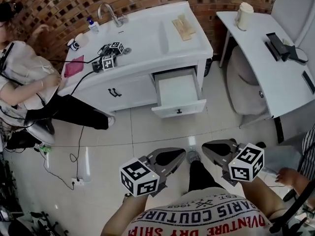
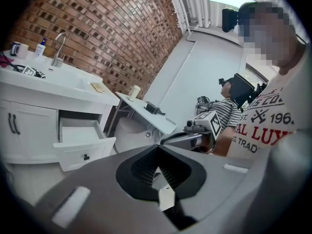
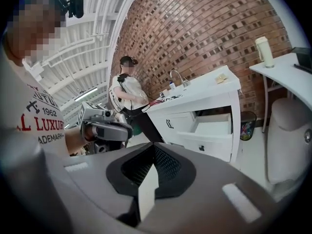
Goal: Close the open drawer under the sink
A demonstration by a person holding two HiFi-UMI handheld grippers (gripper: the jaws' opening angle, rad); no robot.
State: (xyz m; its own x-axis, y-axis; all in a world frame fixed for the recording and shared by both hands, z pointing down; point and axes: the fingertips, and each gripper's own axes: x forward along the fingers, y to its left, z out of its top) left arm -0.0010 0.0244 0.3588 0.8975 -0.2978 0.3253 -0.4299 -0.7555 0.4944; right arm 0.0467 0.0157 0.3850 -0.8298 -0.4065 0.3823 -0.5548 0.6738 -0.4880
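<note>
Sink cabinet: white, boxy, smooth painted fronts, a glossy white surface on top and a curved metal faucet at its back edge. It stands against a brick wall on a pale, shiny tiled floor.

Drawer: at the cabinet's end nearest the white side table, directly under the top. It is pulled well out and its white, flat-bottomed interior looks empty. The front panel is a flat rectangle with a small dark handle at its centre.

Left gripper and right gripper: grey moulded bodies with ribbed black insets, held side by side well short of the cabinet, over the floor. Each gripper's own view shows the jaws drawn together with nothing between them.

Step in hand, as I judge it: the approach, with closing not yet started. No grasp is needed. Bring one gripper with its jaws together flat against the front panel beside the handle. Push straight toward the cabinet, square to the panel so the drawer does not rack, until the panel sits flush with the neighbouring fronts.
</note>
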